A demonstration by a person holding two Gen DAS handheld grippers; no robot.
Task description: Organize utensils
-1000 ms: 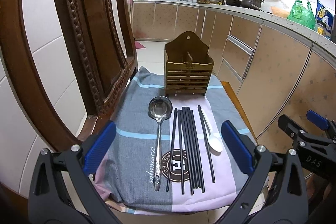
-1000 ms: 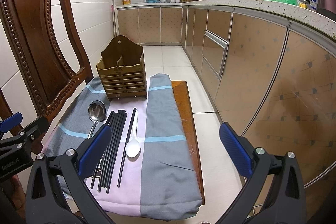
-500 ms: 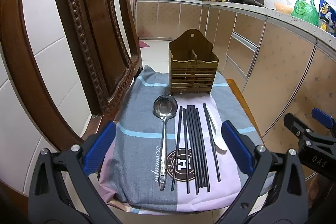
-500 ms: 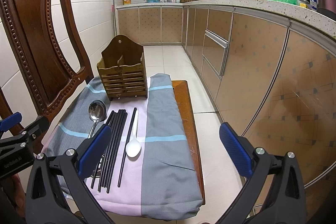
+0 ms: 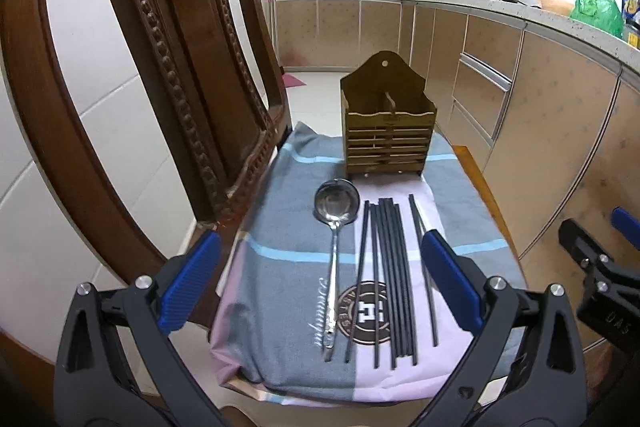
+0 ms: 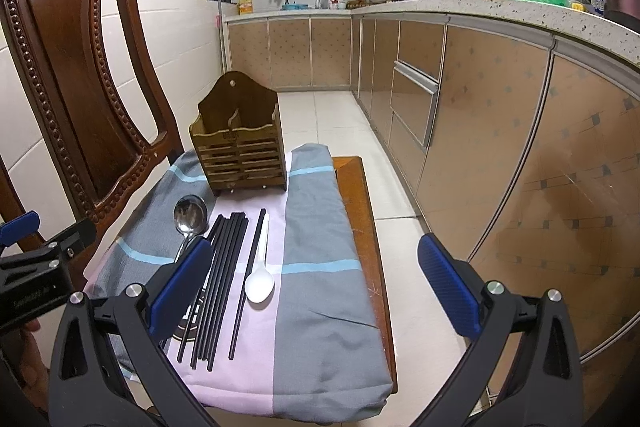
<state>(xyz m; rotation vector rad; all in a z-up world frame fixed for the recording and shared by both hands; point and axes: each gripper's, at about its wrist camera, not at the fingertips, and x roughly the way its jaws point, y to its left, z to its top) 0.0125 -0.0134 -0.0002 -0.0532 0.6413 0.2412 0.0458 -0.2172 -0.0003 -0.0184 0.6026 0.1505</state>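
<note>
Left wrist view: the left gripper (image 5: 320,281) gapes wide, empty, low in frame over the cloth (image 5: 280,267). Ladle (image 5: 334,227) and black chopsticks (image 5: 390,275) lie centre, below the wooden holder (image 5: 386,139).

Right wrist view: the right gripper (image 6: 314,285) is also wide and empty; a white spoon (image 6: 260,281) lies left of centre beside the chopsticks (image 6: 224,267).

Wooden stool (image 6: 362,227) carries a striped cloth (image 6: 316,291).
</note>
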